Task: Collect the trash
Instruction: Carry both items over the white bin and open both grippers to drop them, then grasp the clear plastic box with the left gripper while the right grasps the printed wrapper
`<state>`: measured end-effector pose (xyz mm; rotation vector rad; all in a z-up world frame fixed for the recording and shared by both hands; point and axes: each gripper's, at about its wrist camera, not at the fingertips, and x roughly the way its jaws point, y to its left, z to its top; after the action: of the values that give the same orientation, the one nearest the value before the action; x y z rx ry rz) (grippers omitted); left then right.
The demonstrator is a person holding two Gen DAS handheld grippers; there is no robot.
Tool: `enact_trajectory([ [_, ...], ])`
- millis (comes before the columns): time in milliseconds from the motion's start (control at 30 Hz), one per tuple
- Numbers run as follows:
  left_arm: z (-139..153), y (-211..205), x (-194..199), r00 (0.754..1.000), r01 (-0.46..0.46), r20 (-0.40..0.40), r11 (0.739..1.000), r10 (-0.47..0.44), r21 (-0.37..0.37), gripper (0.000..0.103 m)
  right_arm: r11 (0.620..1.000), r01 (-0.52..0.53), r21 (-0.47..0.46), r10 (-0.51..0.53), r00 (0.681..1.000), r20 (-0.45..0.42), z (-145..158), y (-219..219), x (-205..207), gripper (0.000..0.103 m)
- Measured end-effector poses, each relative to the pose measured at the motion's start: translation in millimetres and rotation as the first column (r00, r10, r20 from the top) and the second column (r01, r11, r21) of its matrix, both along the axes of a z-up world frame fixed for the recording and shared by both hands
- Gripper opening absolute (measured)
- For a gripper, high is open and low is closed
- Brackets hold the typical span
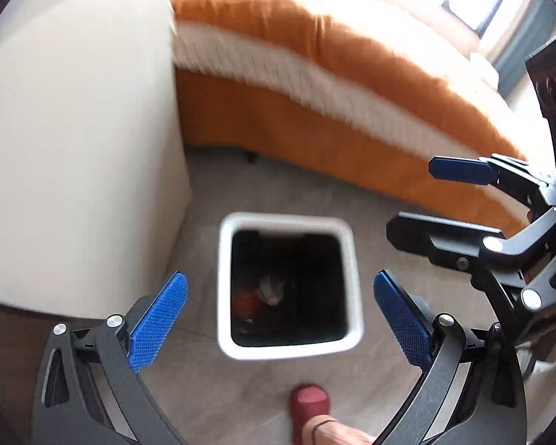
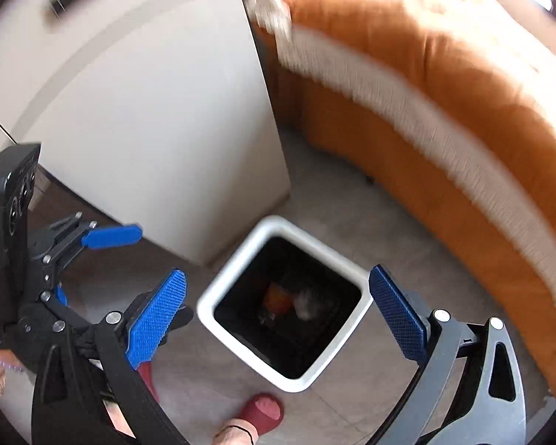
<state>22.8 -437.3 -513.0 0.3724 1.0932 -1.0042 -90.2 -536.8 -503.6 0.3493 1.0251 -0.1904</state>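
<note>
— White-rimmed, black-lined trash bin (image 1: 291, 348) was seen on grey tiled floor (image 1: 241, 389), between a white cabinet (image 1: 74, 129) and an orange sofa (image 1: 352, 85).

— And the grippers?

— Left gripper (image 1: 280, 319) and right gripper (image 2: 276, 317) were held above it, jaws spread, nothing pinched. Trash (image 2: 289, 300) lay inside. A drop seemed finished; more litter would need finding.

— Anything unclear?

— Bin contents were blurred; orange and pale scraps only. A red slipper (image 1: 309, 404) was cut off.

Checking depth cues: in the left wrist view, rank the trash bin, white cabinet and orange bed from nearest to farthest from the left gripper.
From the left gripper:
1. Trash bin, directly below, between the fingers.
2. White cabinet, left.
3. Orange bed, beyond, upper right.
</note>
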Motion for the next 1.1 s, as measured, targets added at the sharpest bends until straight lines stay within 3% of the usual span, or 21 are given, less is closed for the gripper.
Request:
enact_trajectory([
  [133, 120.5, 29.4, 3.2, 0.991, -0.103, 0.071, 0.991, 0.109, -0.082, 0.099, 0.999, -0.009, -0.040, 0.014, 0.992, 0.128, 117.4, 15.1, 4.7, 0.099],
  [300, 235.9, 78.3, 8.5, 0.952, -0.236, 0.159, 0.958, 0.261, -0.161, 0.099, 0.989, -0.072, -0.133, 0.107, 0.953, 0.282, 240.7, 49.5, 22.6, 0.099],
  [500, 333.8, 164.2, 29.3, 0.874, -0.358, 0.251, 0.902, 0.415, -0.242, 0.098, 0.964, -0.170, -0.204, 0.242, 0.879, 0.410, 329.6, 109.2, 50.9, 0.099],
  [600, 360.7, 202.7, 42.5, 0.839, -0.385, 0.301, 0.886, 0.453, -0.259, 0.098, 0.947, -0.215, -0.237, 0.301, 0.847, 0.438, 359.2, 148.4, 72.9, 0.099],
  [700, 385.2, 245.7, 59.2, 0.789, -0.434, 0.355, 0.864, 0.501, -0.255, 0.098, 0.937, -0.264, -0.228, 0.342, 0.825, 0.450, 373.4, 191.7, 99.2, 0.099],
  [833, 398.4, 309.2, 85.8, 0.718, -0.529, 0.376, 0.810, 0.586, -0.252, 0.098, 0.920, -0.319, -0.227, 0.390, 0.798, 0.460, 385.4, 248.3, 128.3, 0.099],
  [1000, 376.9, 379.1, 113.4, 0.615, -0.649, 0.417, 0.730, 0.669, -0.214, 0.098, 0.897, -0.394, -0.203, 0.443, 0.783, 0.438, 382.1, 309.2, 175.9, 0.099],
  [1100, 368.6, 416.9, 132.7, 0.590, -0.688, 0.398, 0.695, 0.703, -0.208, 0.098, 0.889, -0.414, -0.193, 0.457, 0.791, 0.406, 369.5, 341.0, 206.5, 0.099],
])
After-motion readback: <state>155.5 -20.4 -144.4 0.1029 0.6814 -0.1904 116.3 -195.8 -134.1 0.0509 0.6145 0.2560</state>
